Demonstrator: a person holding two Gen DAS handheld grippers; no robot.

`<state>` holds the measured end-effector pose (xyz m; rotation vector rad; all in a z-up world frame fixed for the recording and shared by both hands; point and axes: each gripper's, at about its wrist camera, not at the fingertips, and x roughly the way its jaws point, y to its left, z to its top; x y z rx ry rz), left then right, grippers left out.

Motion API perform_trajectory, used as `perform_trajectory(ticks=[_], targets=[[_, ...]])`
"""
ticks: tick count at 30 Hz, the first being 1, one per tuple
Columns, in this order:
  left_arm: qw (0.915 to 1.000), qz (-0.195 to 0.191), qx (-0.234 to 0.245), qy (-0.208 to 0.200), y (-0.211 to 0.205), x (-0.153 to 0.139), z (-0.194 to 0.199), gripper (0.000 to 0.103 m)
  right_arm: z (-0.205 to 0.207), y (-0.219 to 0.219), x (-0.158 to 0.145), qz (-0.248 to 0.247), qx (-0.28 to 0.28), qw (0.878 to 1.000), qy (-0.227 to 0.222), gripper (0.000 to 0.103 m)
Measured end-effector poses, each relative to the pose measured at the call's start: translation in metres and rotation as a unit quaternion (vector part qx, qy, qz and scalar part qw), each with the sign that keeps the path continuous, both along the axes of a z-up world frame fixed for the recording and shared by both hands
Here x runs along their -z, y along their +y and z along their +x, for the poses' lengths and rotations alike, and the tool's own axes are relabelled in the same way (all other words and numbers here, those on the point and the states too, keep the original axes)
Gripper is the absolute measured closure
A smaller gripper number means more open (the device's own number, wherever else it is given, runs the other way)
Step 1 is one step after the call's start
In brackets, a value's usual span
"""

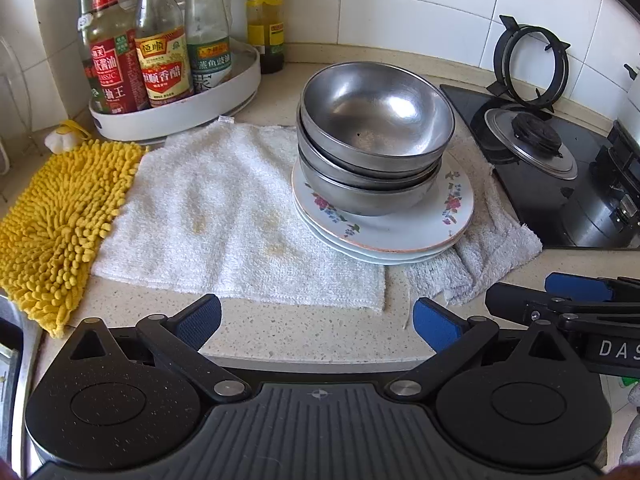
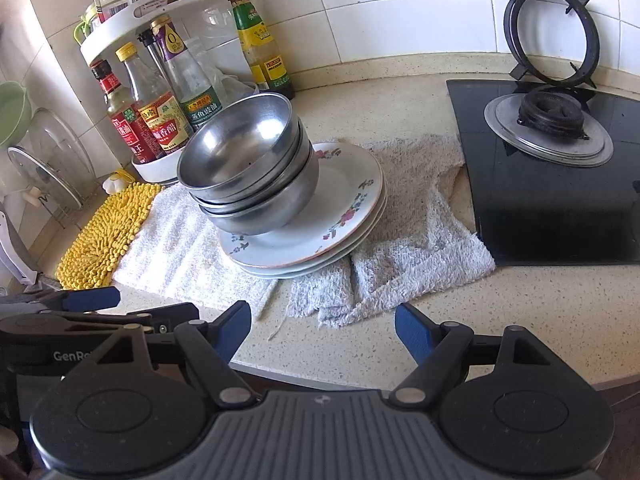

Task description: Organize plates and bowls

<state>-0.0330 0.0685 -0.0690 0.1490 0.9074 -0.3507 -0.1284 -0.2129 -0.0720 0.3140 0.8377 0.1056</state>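
Note:
Three steel bowls sit nested, leaning a little, on a stack of flower-patterned plates. The stack rests on white towels on the counter. My left gripper is open near the counter's front edge, well short of the stack, with nothing between its blue pads. My right gripper is also open and empty, just in front of the towels. Each gripper shows at the side of the other's view: the right gripper and the left gripper.
A white turntable rack with sauce bottles stands at the back left. A yellow chenille mat lies left of the towels. The black gas hob with its burner lies to the right, a loose pan support against the tiles.

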Motion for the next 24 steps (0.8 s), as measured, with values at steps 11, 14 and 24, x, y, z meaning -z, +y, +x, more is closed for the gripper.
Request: perform_trajectory(ticks=[11,14,24], targets=[[0.9993,0.019,-0.013,-0.029,-0.0002,-0.004,-0.0062,0.001,0.0012,0.0008,0.0027,0.008,0.0,1.0,0.001,0.019],[0.9992,0.02,-0.013,-0.033,0.0001,-0.005,-0.0055,0.001,0.0026,0.0014,0.0019,0.008,-0.002,1.0,0.001,0.019],[0.9991,0.015,-0.017,-0.034,0.0025,-0.0019,-0.0071,0.002,0.0046,0.0051,0.0018,0.0,-0.012,1.0,0.005,0.019]])
